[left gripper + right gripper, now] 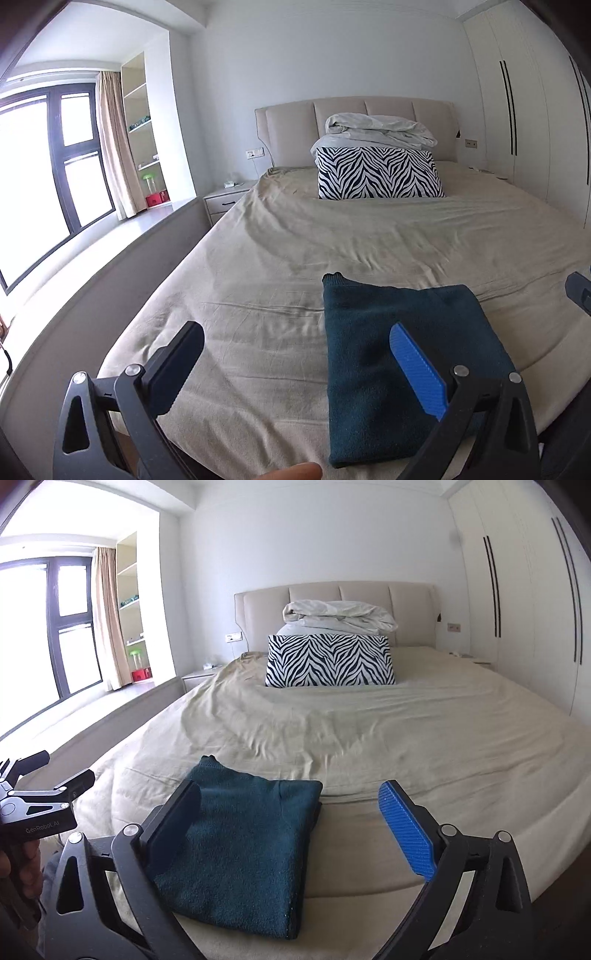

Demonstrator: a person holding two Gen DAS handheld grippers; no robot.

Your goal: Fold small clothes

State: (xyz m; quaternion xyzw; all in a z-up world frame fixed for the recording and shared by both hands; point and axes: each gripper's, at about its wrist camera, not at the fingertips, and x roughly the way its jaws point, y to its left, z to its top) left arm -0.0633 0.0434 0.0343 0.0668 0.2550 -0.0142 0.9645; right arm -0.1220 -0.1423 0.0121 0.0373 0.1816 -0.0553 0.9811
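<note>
My left jaws (295, 363) stand wide apart with nothing between the pads, and my right jaws (291, 821) are spread just as wide and grip nothing. The dark teal garment (402, 369) lies folded into a neat rectangle on the beige sheet of the bed (280, 258), near the foot edge. In the left wrist view it sits at about five o'clock, partly behind my blue finger pad (417, 369); in the right wrist view the same garment (243, 853) is at about seven o'clock, its left part hidden by my black finger pad (173, 827). Both pairs of jaws hang above it, not touching. At twelve o'clock a zebra-striped pillow (330, 661) leans against a heap of pale bedding (340, 618) by the headboard (258, 616).
</note>
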